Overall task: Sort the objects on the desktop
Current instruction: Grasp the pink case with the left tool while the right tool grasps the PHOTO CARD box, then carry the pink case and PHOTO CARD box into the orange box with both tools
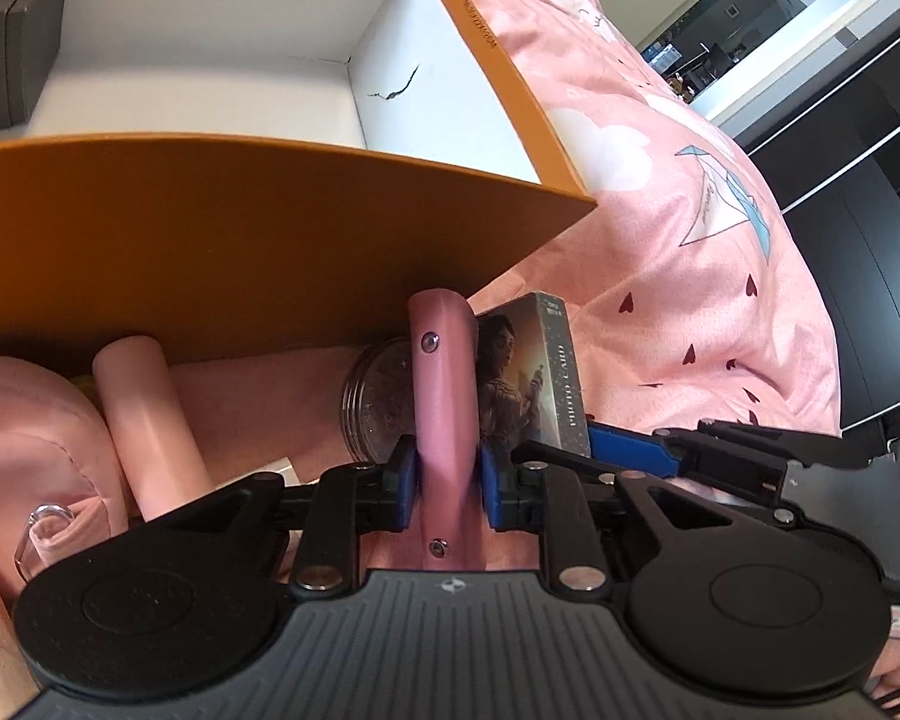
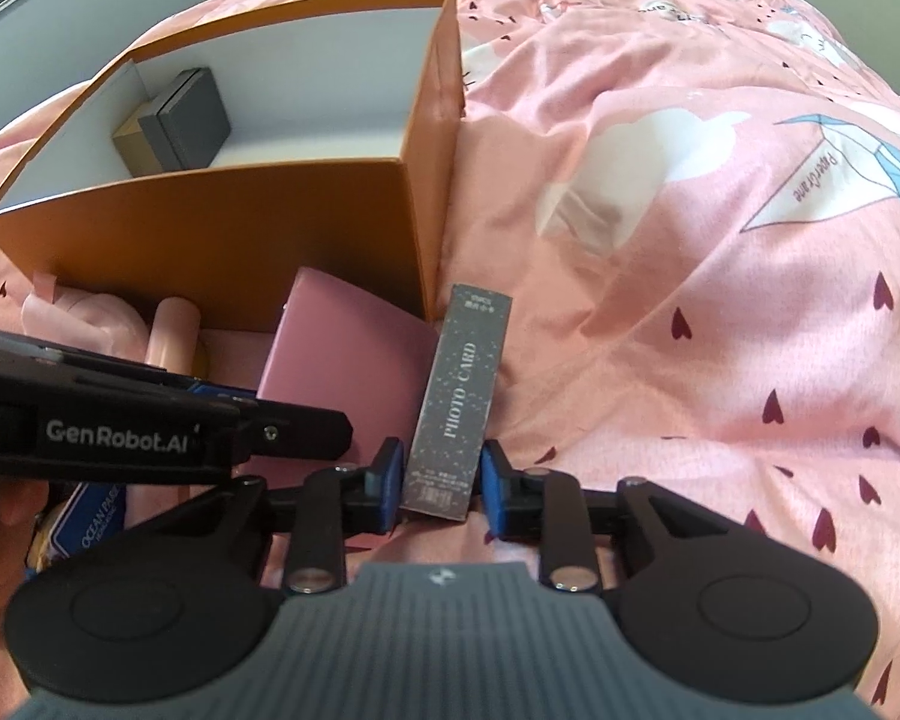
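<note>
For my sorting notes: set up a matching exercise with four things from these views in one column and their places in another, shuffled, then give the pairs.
Things:
1. pink case
2. photo card box
3. grey box
4. pink tube

Places:
A. inside the orange box
B. between the right gripper's pads
C. lying on the bedding left of the left gripper
D. between the left gripper's pads

Pairs: 1-D, 2-B, 3-A, 4-C
</note>
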`<move>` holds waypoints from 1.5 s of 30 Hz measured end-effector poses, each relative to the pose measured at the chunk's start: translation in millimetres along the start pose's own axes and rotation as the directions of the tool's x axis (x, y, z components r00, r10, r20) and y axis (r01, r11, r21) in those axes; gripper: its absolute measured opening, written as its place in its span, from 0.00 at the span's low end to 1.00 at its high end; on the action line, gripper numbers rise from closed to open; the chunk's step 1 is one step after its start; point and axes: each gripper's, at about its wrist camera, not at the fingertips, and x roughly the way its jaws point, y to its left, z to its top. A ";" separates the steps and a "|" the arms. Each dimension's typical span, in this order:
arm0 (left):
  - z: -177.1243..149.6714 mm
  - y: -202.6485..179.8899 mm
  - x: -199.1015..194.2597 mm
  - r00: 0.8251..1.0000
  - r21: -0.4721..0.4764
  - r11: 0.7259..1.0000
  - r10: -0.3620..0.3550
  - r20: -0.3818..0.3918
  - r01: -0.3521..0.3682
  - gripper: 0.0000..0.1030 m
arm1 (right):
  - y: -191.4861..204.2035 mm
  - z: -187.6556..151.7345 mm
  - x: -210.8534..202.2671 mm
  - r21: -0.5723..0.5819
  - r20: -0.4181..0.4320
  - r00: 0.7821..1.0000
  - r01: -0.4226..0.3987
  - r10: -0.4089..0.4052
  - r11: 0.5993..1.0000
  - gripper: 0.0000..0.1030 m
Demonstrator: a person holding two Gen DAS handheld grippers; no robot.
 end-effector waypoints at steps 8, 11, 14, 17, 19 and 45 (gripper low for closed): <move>0.6 1.7 -12.7 1.000 -0.004 1.000 0.000 0.019 0.000 0.20 | 1.6 -4.7 -8.8 0.034 0.044 0.999 -0.003 0.002 0.999 0.26; 2.5 1.9 -24.5 1.000 -0.006 1.000 0.006 0.022 -0.006 0.20 | 1.6 -4.0 -16.7 0.047 0.066 0.998 -0.021 0.018 0.999 0.24; 5.2 -0.1 -39.9 0.999 0.008 1.000 0.008 0.032 -0.008 0.19 | 2.9 -2.9 -25.9 0.049 0.081 0.996 -0.036 0.032 0.998 0.24; 7.8 -3.5 -55.4 0.999 0.025 0.999 0.022 0.042 -0.023 0.19 | 5.2 -1.1 -38.9 0.052 0.107 0.994 -0.043 0.037 0.998 0.24; 9.5 -5.7 -67.0 0.998 0.036 0.999 0.027 0.050 -0.029 0.19 | 7.4 0.8 -51.2 0.048 0.128 0.990 -0.059 0.053 0.997 0.24; 93.0 -2.0 -195.3 0.965 0.092 0.991 0.068 0.253 -0.094 0.19 | 63.2 116.4 -125.3 -0.168 0.366 0.896 -0.201 0.251 0.965 0.24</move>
